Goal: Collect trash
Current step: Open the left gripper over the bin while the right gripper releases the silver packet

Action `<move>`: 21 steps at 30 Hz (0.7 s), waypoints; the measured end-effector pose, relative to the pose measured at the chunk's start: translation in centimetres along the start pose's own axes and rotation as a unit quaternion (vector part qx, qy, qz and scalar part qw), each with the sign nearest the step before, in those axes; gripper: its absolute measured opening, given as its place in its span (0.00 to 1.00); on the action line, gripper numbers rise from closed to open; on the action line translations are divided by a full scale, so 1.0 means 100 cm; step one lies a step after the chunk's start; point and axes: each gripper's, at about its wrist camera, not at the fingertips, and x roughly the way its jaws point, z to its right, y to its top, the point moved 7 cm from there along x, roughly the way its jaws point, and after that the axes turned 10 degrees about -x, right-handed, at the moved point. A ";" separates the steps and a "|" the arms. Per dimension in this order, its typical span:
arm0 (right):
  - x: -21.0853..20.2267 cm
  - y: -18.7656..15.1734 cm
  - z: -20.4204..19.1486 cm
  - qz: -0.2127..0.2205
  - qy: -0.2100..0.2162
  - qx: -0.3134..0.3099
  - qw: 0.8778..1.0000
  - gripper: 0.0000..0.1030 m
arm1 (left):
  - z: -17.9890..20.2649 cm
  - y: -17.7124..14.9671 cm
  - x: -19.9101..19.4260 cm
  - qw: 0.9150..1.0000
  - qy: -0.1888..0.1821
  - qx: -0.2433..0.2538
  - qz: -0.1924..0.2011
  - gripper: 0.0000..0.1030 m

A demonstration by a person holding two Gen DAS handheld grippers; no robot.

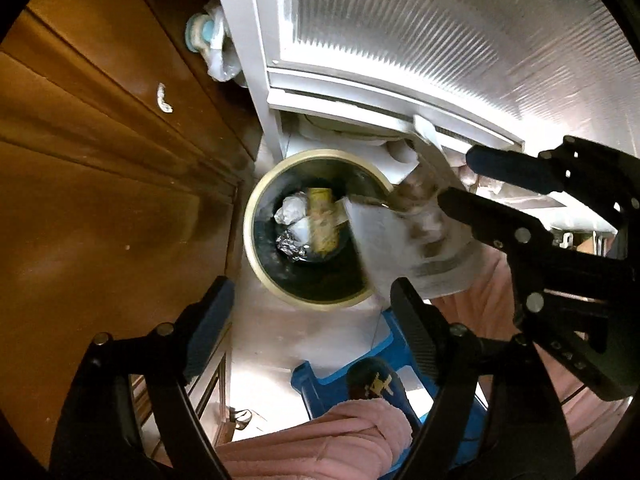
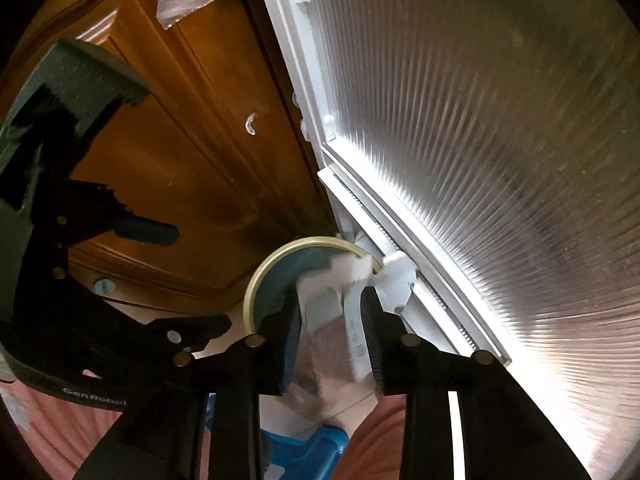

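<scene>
over the floor by the wooden cabinet (image 1: 100,152), the round bin (image 1: 316,232) sits with its cream rim up, wedged close to the ribbed white door (image 1: 440,32) at its twelve to two o'clock. already inside lie a yellowish roll (image 1: 322,220), white crumpled paper (image 1: 292,210) and a bit of foil (image 1: 290,245). the left hand-held gripper (image 1: 308,316) hangs straight down above the bin with its jaws spread wide and nothing between them; it is released. the right hand-held gripper (image 2: 334,344) comes in from the bin's three o'clock side, and a blurred clear and white wrapper (image 2: 332,320) sits in the gap between its fingers; the jaws stand partly apart, and the right wrist view does not settle whether the pads are pressing on it or have let it go, so i cannot tell. in the left wrist view that wrapper (image 1: 404,240) hangs across the rim at about three o'clock, partly over the opening and partly outside it. that is the main risk: if it is freed from this spot, a light, flat piece could catch on the rim or slide down the outside onto the floor near the blue stool (image 1: 320,380). it could also cling to a pad and ride away as the gripper leaves. the door track (image 2: 400,280) is right beside the right fingers, so a sideways move could knock it or nudge the bin. a shift toward the bin's centre before letting go looks safer.
</scene>
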 end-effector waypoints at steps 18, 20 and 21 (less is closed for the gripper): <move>-0.083 0.004 -0.018 0.057 -0.008 0.011 0.998 0.47 | -0.001 -0.013 -0.088 0.996 -0.002 -0.012 0.083 0.76; -0.105 0.005 -0.024 0.066 -0.010 0.005 0.998 0.47 | 0.003 -0.019 -0.110 0.995 -0.007 -0.010 0.099 0.76; -0.116 0.007 -0.028 0.072 -0.012 0.002 0.997 0.47 | 0.005 -0.021 -0.120 0.994 -0.009 -0.010 0.107 0.76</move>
